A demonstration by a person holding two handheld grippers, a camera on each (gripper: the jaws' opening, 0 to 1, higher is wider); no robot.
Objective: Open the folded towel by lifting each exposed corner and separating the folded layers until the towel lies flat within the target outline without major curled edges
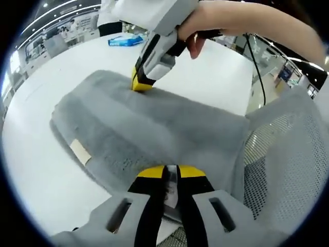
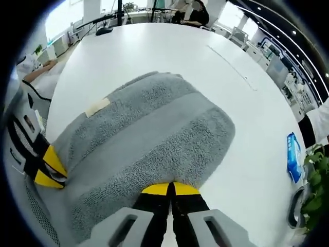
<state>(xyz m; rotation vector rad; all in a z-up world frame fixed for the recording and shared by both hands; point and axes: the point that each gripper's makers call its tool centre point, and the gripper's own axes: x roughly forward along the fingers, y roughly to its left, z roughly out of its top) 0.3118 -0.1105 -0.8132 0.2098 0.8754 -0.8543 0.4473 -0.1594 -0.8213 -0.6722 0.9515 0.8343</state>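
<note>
A: Status of towel (image 2: 149,139)?

B: Grey, folded, lying on white table (image 2: 154,46), one end hanging past table edge by mesh chair (image 1: 288,170). Left gripper (image 1: 171,175) clamped on near edge, jaws together on fabric. Right gripper (image 2: 170,189) likewise closed on opposite edge, yellow tips pinching pile.

A: Recommended technique for current step?

B: Judged as spreading step. Keep both grips firm. Draw grippers apart evenly, low over table, so layers separate without bunching. Lift only enough to free upper layer. Watch overhanging end; likely to drag towel off table.

A: Labels or writing?

B: Small beige tag (image 1: 80,151) on towel, no legible text. Blue packet (image 2: 294,157) on table, print too small to read.
</note>
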